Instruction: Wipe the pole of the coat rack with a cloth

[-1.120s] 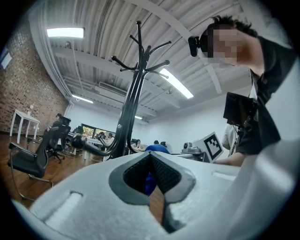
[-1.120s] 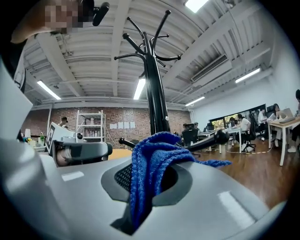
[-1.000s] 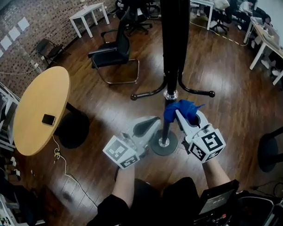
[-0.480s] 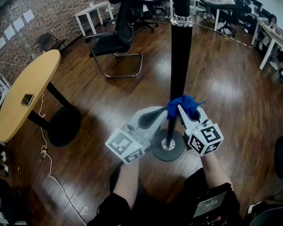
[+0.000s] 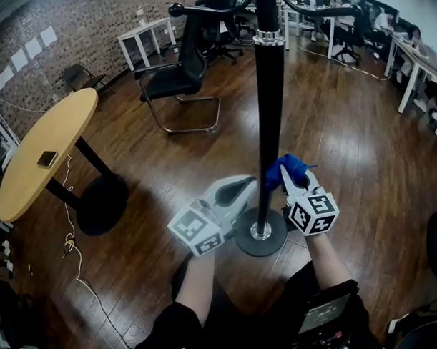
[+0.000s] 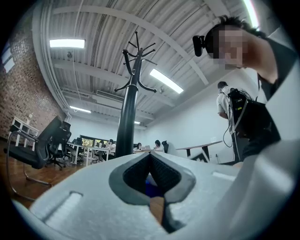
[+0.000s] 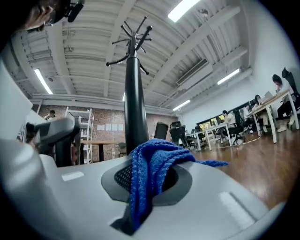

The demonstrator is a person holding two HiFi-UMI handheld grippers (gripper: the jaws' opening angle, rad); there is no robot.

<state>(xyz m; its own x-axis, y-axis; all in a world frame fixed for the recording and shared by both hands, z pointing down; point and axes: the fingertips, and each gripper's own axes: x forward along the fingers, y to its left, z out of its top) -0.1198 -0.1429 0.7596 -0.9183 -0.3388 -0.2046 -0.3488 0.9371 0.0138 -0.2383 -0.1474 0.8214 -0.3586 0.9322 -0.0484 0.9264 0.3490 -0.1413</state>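
The blue cloth [image 5: 285, 166] is clamped between the right gripper's [image 5: 296, 180] jaws, just beside the coat rack pole [image 5: 269, 118]. The left gripper's [image 5: 240, 187] jaws are closed on nothing.

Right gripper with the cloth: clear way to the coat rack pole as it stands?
Probably yes. The right gripper holds the blue cloth right beside the pole, nothing visible between them. The left gripper sits on the pole's other side, out of the way.
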